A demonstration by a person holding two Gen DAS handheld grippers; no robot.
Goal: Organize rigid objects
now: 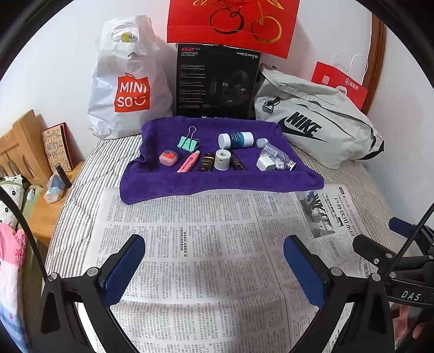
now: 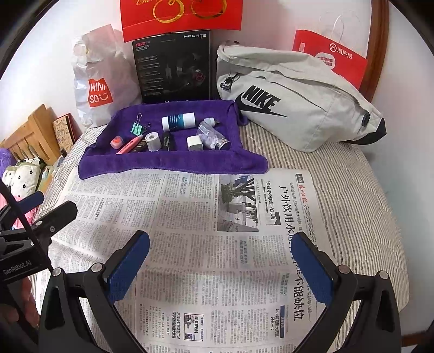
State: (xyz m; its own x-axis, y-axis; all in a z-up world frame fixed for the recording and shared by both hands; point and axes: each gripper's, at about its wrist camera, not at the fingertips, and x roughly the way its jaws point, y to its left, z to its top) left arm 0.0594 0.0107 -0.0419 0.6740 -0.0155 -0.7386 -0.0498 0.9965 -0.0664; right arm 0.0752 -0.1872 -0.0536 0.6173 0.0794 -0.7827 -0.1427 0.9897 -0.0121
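Red bag (image 1: 233, 24) top cut off.

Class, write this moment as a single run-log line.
left hand-held gripper: open, empty | right hand-held gripper: open, empty | both over newspaper | small items untouched on purple towel

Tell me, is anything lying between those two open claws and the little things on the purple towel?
Nothing visible blocks them. Only flat newspaper lies between the left gripper, the right gripper and the purple towel. Both are open and hold nothing.
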